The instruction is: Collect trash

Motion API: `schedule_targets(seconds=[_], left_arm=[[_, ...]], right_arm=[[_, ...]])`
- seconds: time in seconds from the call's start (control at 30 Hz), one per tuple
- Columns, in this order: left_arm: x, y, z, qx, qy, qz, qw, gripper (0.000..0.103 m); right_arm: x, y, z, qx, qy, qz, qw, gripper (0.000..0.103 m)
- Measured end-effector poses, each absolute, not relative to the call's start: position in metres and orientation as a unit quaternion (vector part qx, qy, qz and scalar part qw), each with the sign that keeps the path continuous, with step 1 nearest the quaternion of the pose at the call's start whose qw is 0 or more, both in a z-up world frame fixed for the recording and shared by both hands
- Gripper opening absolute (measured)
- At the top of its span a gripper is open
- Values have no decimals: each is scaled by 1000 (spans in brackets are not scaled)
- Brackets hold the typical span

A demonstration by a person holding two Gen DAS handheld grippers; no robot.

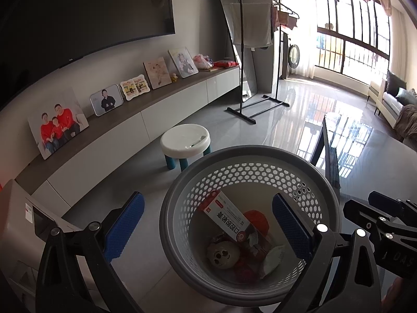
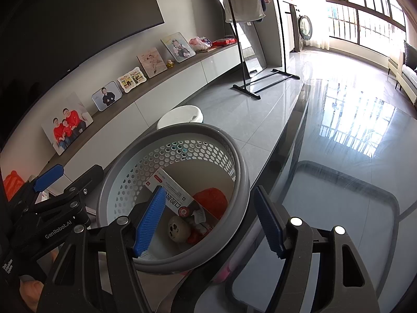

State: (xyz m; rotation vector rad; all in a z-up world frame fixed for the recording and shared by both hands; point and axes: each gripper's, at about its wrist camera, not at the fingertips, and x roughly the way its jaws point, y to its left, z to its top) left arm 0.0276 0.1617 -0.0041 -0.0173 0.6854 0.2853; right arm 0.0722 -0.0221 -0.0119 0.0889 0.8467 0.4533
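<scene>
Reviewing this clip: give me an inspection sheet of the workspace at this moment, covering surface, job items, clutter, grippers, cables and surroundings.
Surface: glass table, glossy.
Job's things: grey perforated waste basket holding a red-and-white carton, a round face toy, a red item and white wrappers.
Clutter: nothing seen on the glass.
Grippers: left hand-held gripper and right hand-held gripper open, empty, each straddling the basket rim.
Cables: nothing seen.
Surroundings: white stool, photo frames on a low cabinet, clothes rack, sofa.

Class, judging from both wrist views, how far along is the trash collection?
Done: a box, a round toy face and wrappers lie in the grey basket. In hand: nothing; both tongs stand open and empty. Left: no loose trash shows.
</scene>
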Motion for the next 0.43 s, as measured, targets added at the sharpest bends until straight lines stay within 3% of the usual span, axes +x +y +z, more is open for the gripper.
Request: schedule_targets(seconds=[0.43], left_arm=[[26, 163, -2, -8, 336, 144, 931, 97]], right_arm=[[72, -22, -12, 42, 407, 218, 886, 67]])
